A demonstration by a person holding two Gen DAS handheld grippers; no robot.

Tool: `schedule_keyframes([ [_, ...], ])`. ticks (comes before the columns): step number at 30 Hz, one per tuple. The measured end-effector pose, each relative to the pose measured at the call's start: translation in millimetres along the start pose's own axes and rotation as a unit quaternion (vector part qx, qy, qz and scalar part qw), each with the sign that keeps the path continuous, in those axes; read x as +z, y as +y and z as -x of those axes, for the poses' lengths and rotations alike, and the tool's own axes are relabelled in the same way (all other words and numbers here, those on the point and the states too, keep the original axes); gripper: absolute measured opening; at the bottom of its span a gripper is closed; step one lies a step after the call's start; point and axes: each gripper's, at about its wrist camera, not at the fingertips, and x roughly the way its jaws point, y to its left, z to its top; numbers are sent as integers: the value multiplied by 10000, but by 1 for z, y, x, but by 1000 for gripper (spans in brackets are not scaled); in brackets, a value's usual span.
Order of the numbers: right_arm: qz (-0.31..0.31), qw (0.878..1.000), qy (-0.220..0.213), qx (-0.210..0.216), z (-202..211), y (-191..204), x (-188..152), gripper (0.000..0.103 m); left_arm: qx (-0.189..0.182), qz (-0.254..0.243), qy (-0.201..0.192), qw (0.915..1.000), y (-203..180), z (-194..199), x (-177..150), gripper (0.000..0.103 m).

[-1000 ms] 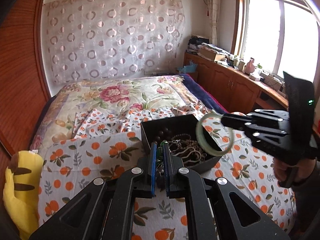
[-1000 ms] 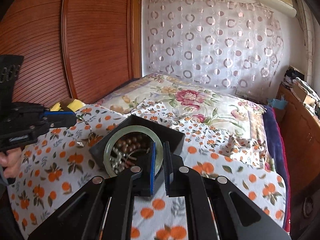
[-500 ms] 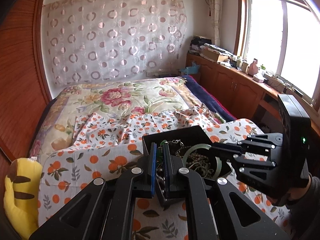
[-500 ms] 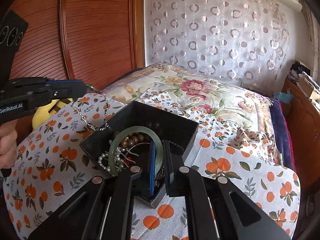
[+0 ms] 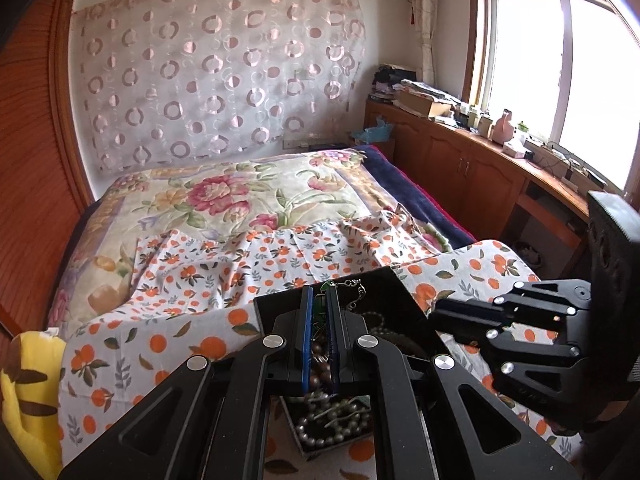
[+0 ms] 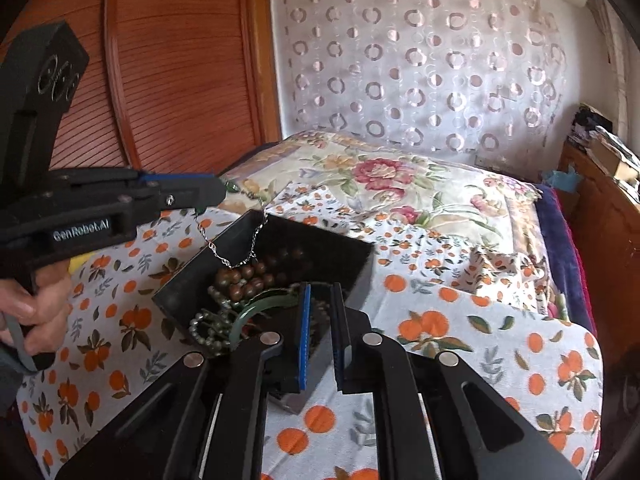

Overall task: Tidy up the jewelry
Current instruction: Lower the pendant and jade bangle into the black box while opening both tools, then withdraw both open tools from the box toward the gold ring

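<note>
A black open box (image 6: pixel 352 256) (image 5: pixel 400 292) sits on an orange-print cloth and holds brown beads (image 6: pixel 240 278), pearl strands (image 6: pixel 208 330) and other jewelry. My left gripper (image 5: pixel 319 294) (image 6: pixel 222 194) is shut on a silver chain necklace with a green pendant (image 6: pixel 232 246), which dangles over the box's left rim. My right gripper (image 6: pixel 319 292) is slightly open and empty just above the box. The green jade bangle (image 6: pixel 256 308) lies in the box beside its left finger. The right gripper's body (image 5: pixel 520 336) shows at the right of the left wrist view.
The orange-print cloth (image 6: pixel 460 328) covers the near end of a bed with a floral quilt (image 5: pixel 240 196). A yellow plush toy (image 5: pixel 28 380) lies at the left edge. A wooden wardrobe (image 6: pixel 168 80) stands left, a wooden counter (image 5: pixel 480 164) under the window right.
My right gripper lowered the jade bangle into the box and opened, letting it go. My left gripper moved over the box with the chain still in it.
</note>
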Motion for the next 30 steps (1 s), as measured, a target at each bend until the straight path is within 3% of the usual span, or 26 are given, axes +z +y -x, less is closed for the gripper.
schedule_keyframes([
  [9,-128,9998,-93,-122,6,-9,6,12,-48,-84,1,10000,-6,-7,9,6],
  [14,-87,9998,-127,-142,14,-9,10,12,-51,-54,34,10000,-5,-3,4,14],
  [20,-54,9999,-135,-83,28,-2,9,12,-92,-45,33,9999,-2,19,-17,35],
  [23,22,10000,-51,-70,35,5,0,12,-58,-35,51,10000,-1,31,-30,58],
  [27,37,9999,82,-57,41,14,-19,27,-45,-13,129,9999,2,46,-53,78],
  [30,29,9997,213,-113,43,19,-34,27,-54,8,267,9996,5,51,-70,85],
])
